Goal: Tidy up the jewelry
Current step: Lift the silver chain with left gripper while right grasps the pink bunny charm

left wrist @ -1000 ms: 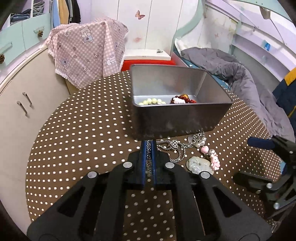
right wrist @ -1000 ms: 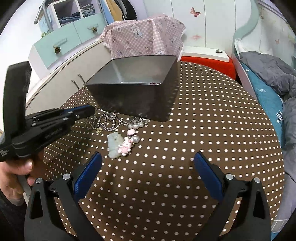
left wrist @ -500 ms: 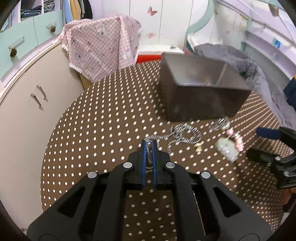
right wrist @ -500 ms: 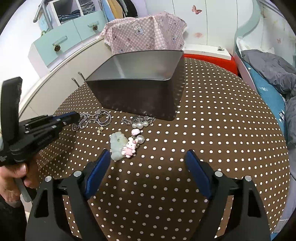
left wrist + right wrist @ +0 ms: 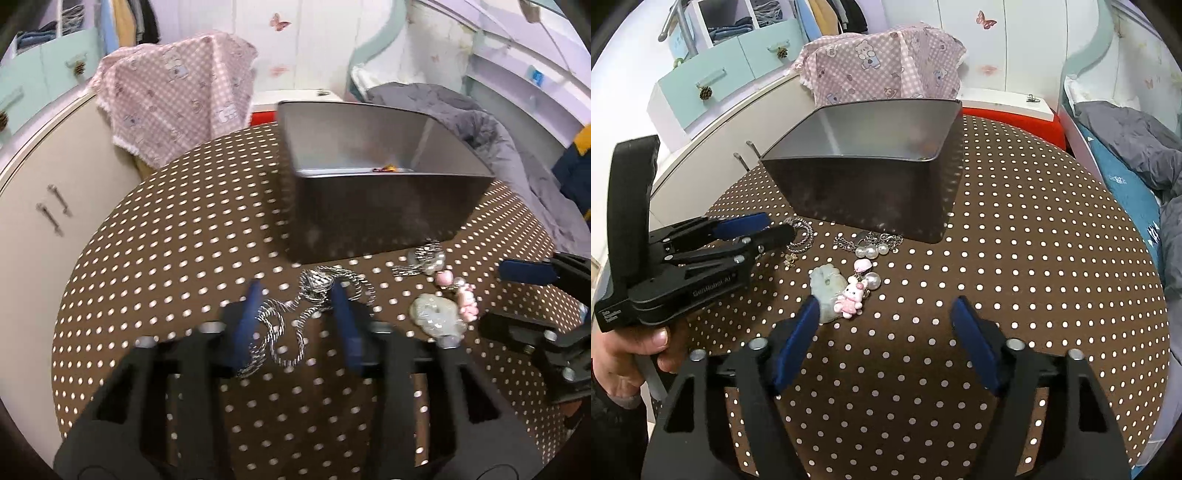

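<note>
Silver chain (image 5: 295,317) lies loose between spread left gripper (image 5: 295,314) fingers; right gripper (image 5: 882,336) spread too. Risk: closing could snag one loop, dragging tangle short of metal box (image 5: 369,206).

One metal tin (image 5: 871,192), one silver chain (image 5: 295,314), one pearl bracelet (image 5: 871,247), one jade pendant (image 5: 825,286), one bunny charm (image 5: 851,295), two claws

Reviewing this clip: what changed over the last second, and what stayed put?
The left gripper has opened: it was shut on the silver chain a second ago and half a second ago, and has now let it go. The chain lies on the table between the open fingers. The right gripper stayed open. The tin, pearl chain and bunny charm stayed where they were.
</note>
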Action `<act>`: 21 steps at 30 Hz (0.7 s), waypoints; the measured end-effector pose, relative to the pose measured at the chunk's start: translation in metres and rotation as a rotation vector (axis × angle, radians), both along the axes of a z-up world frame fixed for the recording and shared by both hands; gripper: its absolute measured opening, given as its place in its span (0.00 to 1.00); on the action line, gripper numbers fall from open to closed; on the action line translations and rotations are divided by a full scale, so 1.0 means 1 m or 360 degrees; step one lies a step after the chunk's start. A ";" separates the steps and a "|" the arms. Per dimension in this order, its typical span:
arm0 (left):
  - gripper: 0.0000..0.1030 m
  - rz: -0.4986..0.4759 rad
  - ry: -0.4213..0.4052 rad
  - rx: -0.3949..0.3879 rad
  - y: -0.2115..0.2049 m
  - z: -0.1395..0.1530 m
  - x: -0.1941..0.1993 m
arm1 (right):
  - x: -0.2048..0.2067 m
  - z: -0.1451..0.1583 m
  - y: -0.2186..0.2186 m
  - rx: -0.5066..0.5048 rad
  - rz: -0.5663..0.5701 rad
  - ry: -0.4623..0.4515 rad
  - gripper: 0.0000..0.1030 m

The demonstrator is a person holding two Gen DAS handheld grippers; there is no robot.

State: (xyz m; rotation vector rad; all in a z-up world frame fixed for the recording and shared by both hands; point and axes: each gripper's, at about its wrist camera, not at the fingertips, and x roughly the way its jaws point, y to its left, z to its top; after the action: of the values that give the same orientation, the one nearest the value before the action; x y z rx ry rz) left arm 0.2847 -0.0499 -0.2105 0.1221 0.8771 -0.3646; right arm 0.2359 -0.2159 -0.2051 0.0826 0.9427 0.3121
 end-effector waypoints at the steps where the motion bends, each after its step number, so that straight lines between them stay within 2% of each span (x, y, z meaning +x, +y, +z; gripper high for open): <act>1: 0.16 -0.0021 0.0004 -0.0016 -0.001 0.000 0.000 | 0.001 -0.001 0.000 0.0001 0.0001 0.0003 0.56; 6: 0.07 -0.0035 0.0007 -0.0050 0.002 0.001 -0.002 | 0.004 -0.001 0.010 0.0000 0.0062 -0.0005 0.45; 9: 0.03 -0.0014 0.0004 -0.0078 0.009 0.003 -0.002 | 0.006 -0.002 0.018 -0.0022 0.0098 -0.0025 0.28; 10: 0.03 -0.0005 0.0003 -0.0086 0.011 0.003 -0.003 | 0.005 -0.002 0.019 -0.0013 0.0101 -0.0031 0.18; 11: 0.03 0.0003 0.0001 -0.0091 0.012 0.003 -0.004 | 0.004 -0.002 0.020 -0.0012 0.0102 -0.0034 0.15; 13: 0.03 0.0011 -0.0002 -0.0096 0.015 0.004 -0.005 | 0.002 -0.001 0.021 -0.0034 0.0115 -0.0043 0.15; 21: 0.03 0.0021 -0.0025 -0.0113 0.025 0.007 -0.017 | -0.007 0.002 0.002 0.0055 0.0073 -0.0032 0.15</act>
State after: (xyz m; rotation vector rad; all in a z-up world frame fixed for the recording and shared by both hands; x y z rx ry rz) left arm 0.2674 -0.0253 -0.2039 0.0533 0.8483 -0.3814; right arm 0.2289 -0.2143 -0.2030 0.0895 0.9204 0.3713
